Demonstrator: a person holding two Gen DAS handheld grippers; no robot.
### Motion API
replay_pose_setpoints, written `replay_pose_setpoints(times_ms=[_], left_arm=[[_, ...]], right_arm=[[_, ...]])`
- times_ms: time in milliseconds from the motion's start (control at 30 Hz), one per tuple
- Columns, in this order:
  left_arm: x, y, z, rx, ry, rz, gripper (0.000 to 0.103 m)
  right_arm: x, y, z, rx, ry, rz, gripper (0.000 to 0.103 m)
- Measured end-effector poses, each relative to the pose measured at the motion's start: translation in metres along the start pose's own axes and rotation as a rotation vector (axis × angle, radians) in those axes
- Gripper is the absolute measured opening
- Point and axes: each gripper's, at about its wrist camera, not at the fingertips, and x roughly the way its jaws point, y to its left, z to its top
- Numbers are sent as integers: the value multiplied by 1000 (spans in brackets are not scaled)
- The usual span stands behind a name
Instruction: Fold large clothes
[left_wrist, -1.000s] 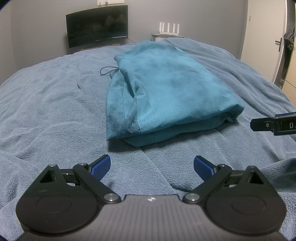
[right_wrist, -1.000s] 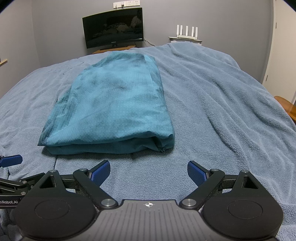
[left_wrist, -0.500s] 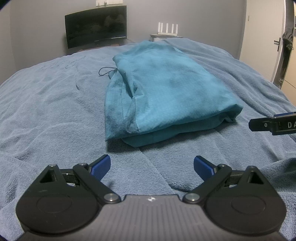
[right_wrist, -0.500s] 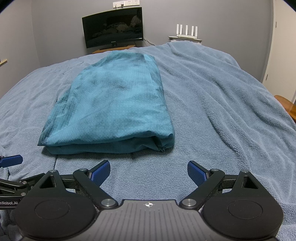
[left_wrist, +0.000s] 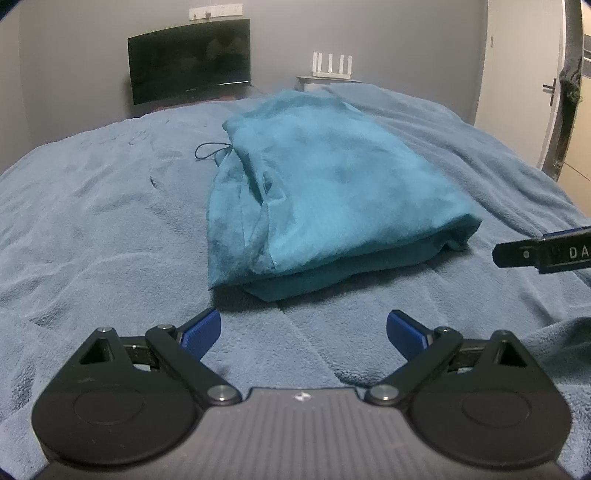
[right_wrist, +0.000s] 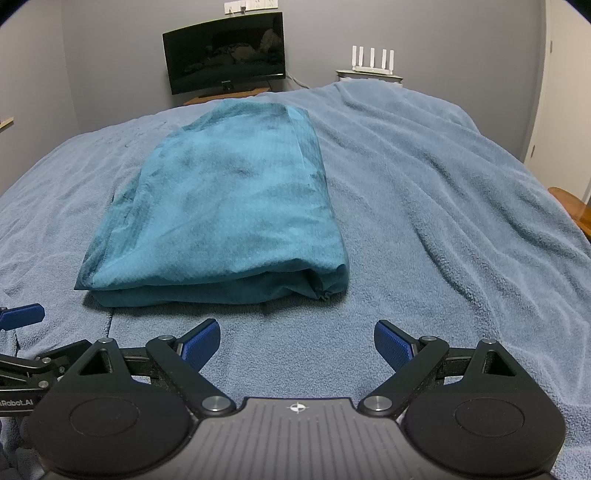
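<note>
Both grippers sit low over the pale blue fleecy blanket (right_wrist: 424, 192), and the teal thin-fabric garment (right_wrist: 229, 206), folded into a thick oblong stack, lies on it just ahead of you, a bit left of centre in the right cam and centre-right in the left cam. Your right gripper (right_wrist: 297, 338) has its blue pads spread wide w/ only blanket between them; left gripper (left_wrist: 303, 328) same, jaws wide, pinching nothing. Looks to me like the fold is mostly done, so the step in hand is prob a last fold or a tidy-up. If you go for one more, take the near edge w/ both grippers at the two near corners, bite all the layers and not just the top sheet, lift level and lay it over toward the far end so the stack doesn't skew. Watch the left side: layers there splay open w/ a loose flap, so tuck that first. Also a thin dark drawstring (left_wrist: 210, 151) loops out onto the blanket at the far left corner, so tuck it in. Hard to call: how many layers are in the stack, what garment it is, and what's at the far end; the near right corner puckers up. Right gripper only pokes in at the left cam's edge, cut off.
</note>
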Motion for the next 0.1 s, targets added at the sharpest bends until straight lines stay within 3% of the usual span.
replay_pose_setpoints(times_ms=[100], left_arm=[[1, 1, 0, 1, 11, -1, 97]], right_arm=[[0, -1, 0, 5, 5, 1, 92]])
